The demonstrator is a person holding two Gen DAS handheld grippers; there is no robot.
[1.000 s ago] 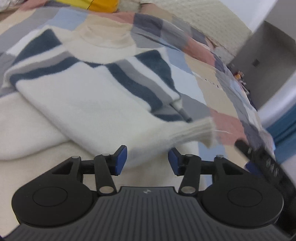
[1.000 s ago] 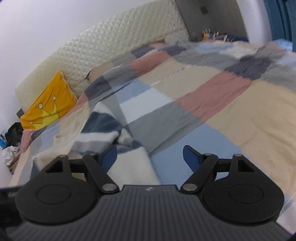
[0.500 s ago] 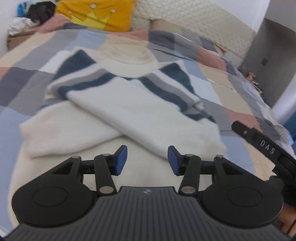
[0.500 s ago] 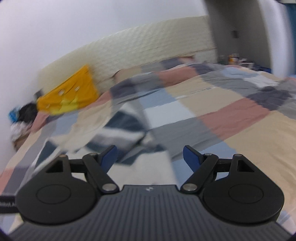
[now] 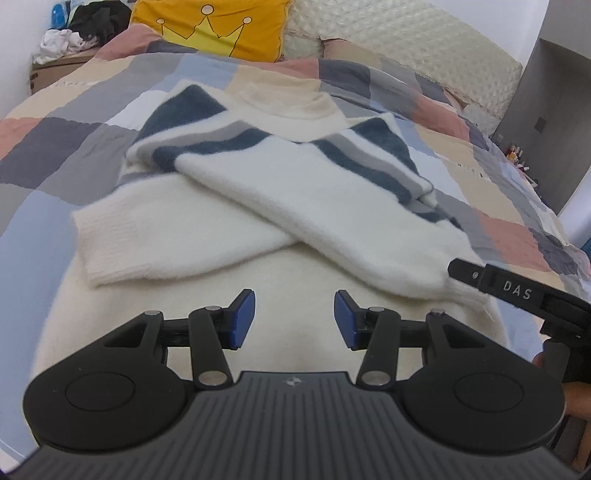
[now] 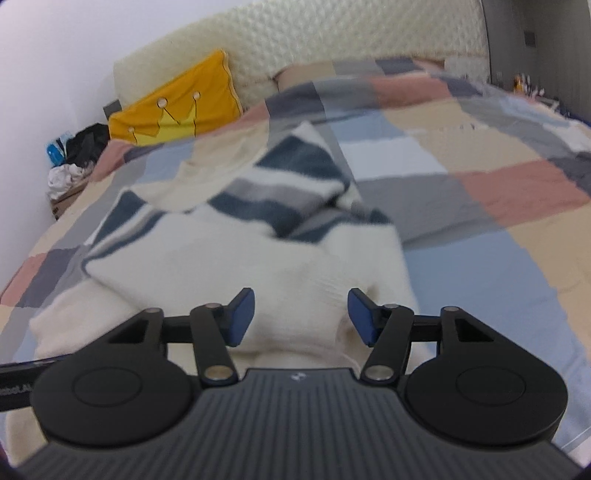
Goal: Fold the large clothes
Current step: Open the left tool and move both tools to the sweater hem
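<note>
Mid-bed, the sweater lies with sleeves crossed. Your left hand-held gripper and right hand-held gripper hover empty, jaws wide. Pinch both hem corners evenly, then fold toward the collar.

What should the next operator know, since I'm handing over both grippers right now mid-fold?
Left gripper: open, empty, above the sweater's lower body.
Right gripper: open, empty, near a sleeve cuff.
The sweater lies flat on the patchwork quilt, collar toward the yellow crown pillow.
Done: both sleeves are folded in and crossed over the chest.
Left: probably fold the hem up toward the collar, then tidy.
</note>
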